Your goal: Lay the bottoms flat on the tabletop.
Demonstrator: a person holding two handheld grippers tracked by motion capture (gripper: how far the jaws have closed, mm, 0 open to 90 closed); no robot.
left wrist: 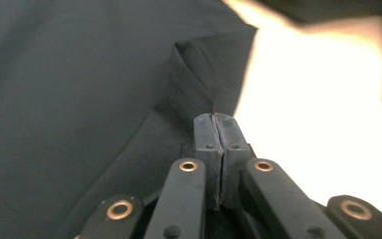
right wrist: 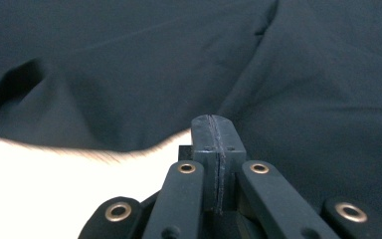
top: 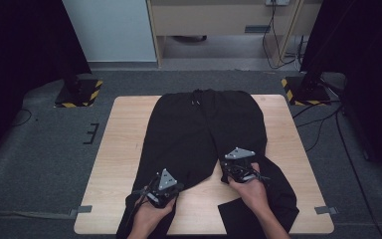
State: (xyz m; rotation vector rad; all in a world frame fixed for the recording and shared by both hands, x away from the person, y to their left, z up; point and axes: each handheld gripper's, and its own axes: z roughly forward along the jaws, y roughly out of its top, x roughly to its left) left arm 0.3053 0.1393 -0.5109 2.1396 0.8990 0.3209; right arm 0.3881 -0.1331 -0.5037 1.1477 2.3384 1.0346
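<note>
Black trousers lie flat on the wooden table, waistband at the far edge, legs running toward the person; the leg ends spill over the near edge.

Handling, judged: thin woven cloth, light, limp, no stiffness of its own. It will drape and sag wherever unsupported and may slide a little on the smooth tabletop. Not fragile. Best held at an edge or seam fold, where the doubled cloth gives the jaws something to bite; a pinch on a single flat layer could slip out.

Left gripper: jaws closed together, with a raised fold of the left leg's inner edge meeting their tips. The cloth appears pinched, thin as it is. In the high view this gripper sits low over the left leg, hand behind it, forearm coming in from the near edge.

Right gripper: jaws closed flat against each other at the inner edge of the right leg; whether cloth is caught between them I cannot tell. In the high view it sits farther up the table than the left, hand wrapped around its body.
</note>
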